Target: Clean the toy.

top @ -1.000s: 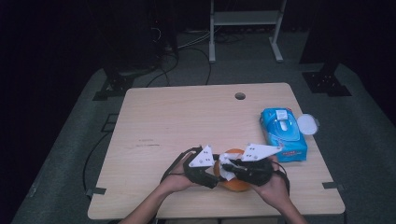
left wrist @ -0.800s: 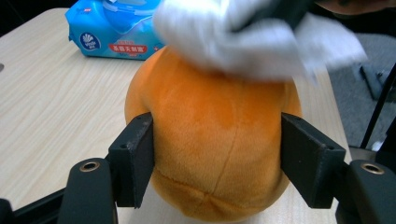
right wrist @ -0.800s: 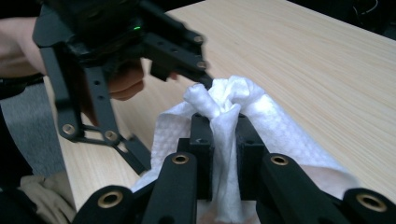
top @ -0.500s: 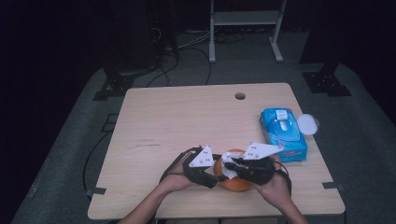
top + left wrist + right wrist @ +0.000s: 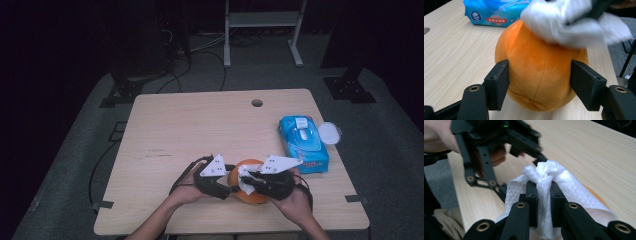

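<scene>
An orange plush ball (image 5: 541, 75) rests on the wooden table (image 5: 200, 125) near its front edge. My left gripper (image 5: 540, 75) has a jaw on each side of the ball, and both pads press into the plush. Its jaws have just been closing, with the ball between them. My right gripper (image 5: 544, 187) is shut on a bunched white wipe (image 5: 544, 172). The wipe (image 5: 564, 27) lies against the top of the ball. In the high view both grippers meet at the ball (image 5: 252, 196), the left gripper (image 5: 230, 187) from the left and the right gripper (image 5: 250, 180) from the right.
A blue pack of wet wipes (image 5: 303, 142) lies to the right of the ball, with a round white lid (image 5: 330, 132) beside it. There is a cable hole (image 5: 257, 103) near the table's far edge. A metal stand (image 5: 262, 20) is on the floor behind.
</scene>
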`<state>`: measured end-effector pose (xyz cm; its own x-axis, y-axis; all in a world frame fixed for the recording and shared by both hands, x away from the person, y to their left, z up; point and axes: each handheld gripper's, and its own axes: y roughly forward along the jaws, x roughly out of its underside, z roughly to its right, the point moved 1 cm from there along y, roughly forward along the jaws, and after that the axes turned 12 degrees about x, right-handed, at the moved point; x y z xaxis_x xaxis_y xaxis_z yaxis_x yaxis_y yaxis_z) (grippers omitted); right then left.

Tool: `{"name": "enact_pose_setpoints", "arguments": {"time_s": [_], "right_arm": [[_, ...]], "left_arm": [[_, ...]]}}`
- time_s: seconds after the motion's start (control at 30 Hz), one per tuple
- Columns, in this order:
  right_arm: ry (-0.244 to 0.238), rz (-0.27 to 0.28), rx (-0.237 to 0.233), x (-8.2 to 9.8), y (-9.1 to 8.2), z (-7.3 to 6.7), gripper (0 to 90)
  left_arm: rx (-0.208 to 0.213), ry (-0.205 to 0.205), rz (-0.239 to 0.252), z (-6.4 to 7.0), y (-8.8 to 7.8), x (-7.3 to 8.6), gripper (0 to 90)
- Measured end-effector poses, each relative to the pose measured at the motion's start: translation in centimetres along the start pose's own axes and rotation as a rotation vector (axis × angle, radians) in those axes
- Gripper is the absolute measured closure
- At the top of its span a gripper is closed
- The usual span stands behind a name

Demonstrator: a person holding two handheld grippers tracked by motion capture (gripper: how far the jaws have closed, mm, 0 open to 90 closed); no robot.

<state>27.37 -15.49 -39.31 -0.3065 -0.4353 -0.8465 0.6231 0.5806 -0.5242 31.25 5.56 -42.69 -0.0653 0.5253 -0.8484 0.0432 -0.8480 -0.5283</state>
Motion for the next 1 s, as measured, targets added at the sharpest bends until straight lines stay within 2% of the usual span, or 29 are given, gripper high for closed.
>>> {"name": "enact_pose_setpoints", "arguments": {"time_s": [0.13, 0.17, 0.23, 0.27, 0.33, 0.37, 0.43, 0.47, 0.53, 0.6, 0.63, 0.7, 0.73, 0.8, 0.87, 0.93, 1.0], "right_arm": [[0.066, -0.005, 0.042, 1.0, -0.8, 2.3, 80.3], [0.104, -0.011, 0.033, 1.5, -0.8, 3.1, 80.2], [0.134, -0.019, 0.014, 2.2, -0.4, 3.4, 80.3], [0.130, -0.025, 0.011, 2.3, -0.1, 3.2, 80.4], [0.120, -0.025, -0.028, 2.1, 0.5, 2.5, 80.4], [0.096, -0.025, -0.042, 1.8, 0.9, 1.8, 80.3], [0.069, -0.033, -0.047, 1.4, 1.4, 0.9, 80.3], [0.050, -0.037, -0.038, 1.3, 1.5, 0.7, 80.3], [0.059, -0.032, -0.035, 1.3, 1.3, 1.0, 80.3], [0.072, -0.042, -0.007, 1.8, 1.0, 1.8, 80.3], [0.094, -0.044, -0.007, 2.2, 0.9, 2.4, 80.3], [0.146, -0.046, -0.020, 3.0, 0.9, 3.4, 80.4], [0.152, -0.047, -0.022, 3.2, 0.9, 3.5, 80.3], [0.143, -0.052, -0.009, 3.0, 1.0, 3.1, 80.3], [0.123, -0.049, -0.014, 2.6, 1.2, 2.4, 80.3], [0.104, -0.041, -0.031, 2.3, 1.4, 1.7, 80.2], [0.076, -0.046, -0.010, 2.1, 1.3, 1.6, 80.2]], "left_arm": [[0.006, -0.022, -0.004, -0.5, -0.2, 0.6, 34.8], [0.012, -0.023, -0.001, -0.5, -0.2, 0.7, 34.2], [0.014, -0.017, 0.006, -0.6, -0.2, 0.5, 31.4], [0.013, -0.010, 0.026, -0.5, -0.3, 0.3, 28.4], [0.032, -0.012, 0.068, -0.4, -0.2, -0.2, 22.9], [0.040, -0.011, 0.061, -0.3, 0.0, -0.2, 21.8], [0.026, 0.016, 0.007, 0.0, 0.6, 0.0, 21.9], [0.025, 0.020, 0.010, -0.1, 0.6, 0.3, 22.7], [0.027, -0.002, 0.013, -0.4, 0.5, 0.7, 25.1], [0.034, -0.029, 0.013, -0.9, 0.2, 1.3, 25.8], [0.043, -0.044, 0.018, -1.1, 0.1, 1.5, 25.8], [0.051, -0.039, 0.024, -1.1, 0.1, 1.8, 25.7], [0.056, -0.035, 0.026, -1.1, 0.0, 1.6, 25.4], [0.064, -0.030, 0.060, -1.1, 0.0, 0.9, 19.9], [0.075, -0.041, 0.102, -1.2, 0.1, 0.5, 19.0], [0.058, -0.020, 0.063, -1.2, 0.5, 0.6, 20.5], [0.063, -0.042, 0.068, -1.3, 0.6, 1.2, 23.7]]}}
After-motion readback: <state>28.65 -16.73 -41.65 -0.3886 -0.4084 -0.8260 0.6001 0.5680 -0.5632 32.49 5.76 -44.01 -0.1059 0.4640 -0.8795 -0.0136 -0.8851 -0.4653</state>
